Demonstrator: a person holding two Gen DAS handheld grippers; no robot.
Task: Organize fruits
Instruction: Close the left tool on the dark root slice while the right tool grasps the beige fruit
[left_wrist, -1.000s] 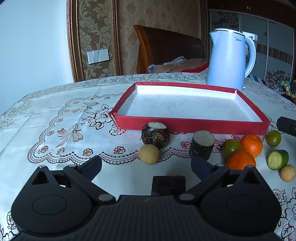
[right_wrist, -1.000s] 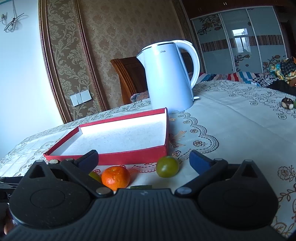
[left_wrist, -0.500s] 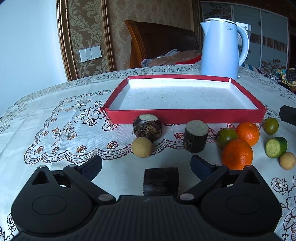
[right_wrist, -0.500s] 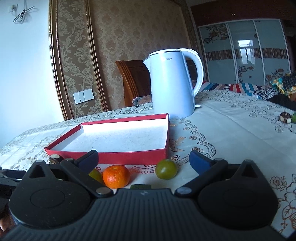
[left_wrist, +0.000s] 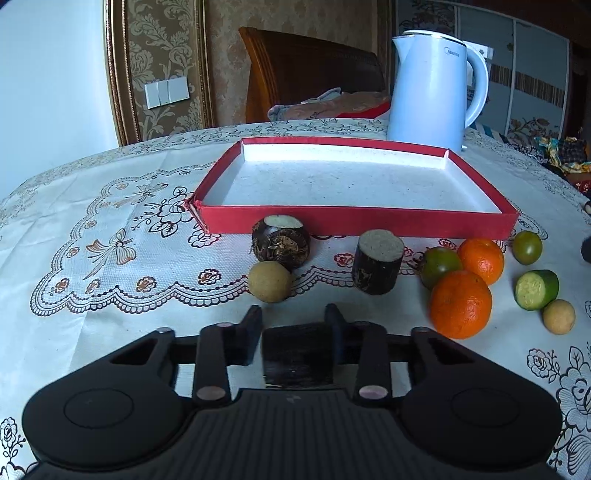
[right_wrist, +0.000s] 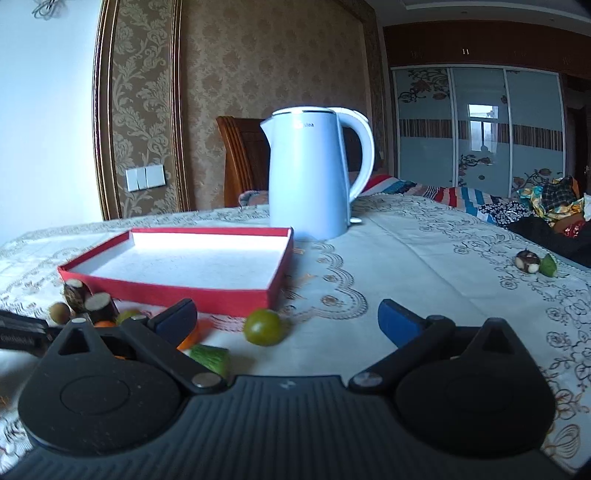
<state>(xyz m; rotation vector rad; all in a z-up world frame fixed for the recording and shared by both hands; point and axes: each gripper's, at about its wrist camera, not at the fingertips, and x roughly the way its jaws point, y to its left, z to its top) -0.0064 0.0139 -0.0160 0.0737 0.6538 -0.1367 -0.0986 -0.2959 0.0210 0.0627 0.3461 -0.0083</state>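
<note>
In the left wrist view my left gripper is closing its jaws on a dark sugarcane piece lying on the tablecloth, and both pads touch its sides. Ahead lie a longan, a water chestnut, an upright sugarcane piece, two oranges, green fruits and a cucumber piece. Behind them sits the red tray, with nothing in it. My right gripper is open just above the cloth, a green fruit a little ahead of its fingers.
A white kettle stands behind the tray's far right corner. At the right edge of the cloth lie another chestnut and a green piece. A wooden chair and clothes are beyond the table.
The left jaws went from wide open to closed against the dark sugarcane piece. The right gripper shifted and rolled, so the tray and kettle now sit further left in its view.
</note>
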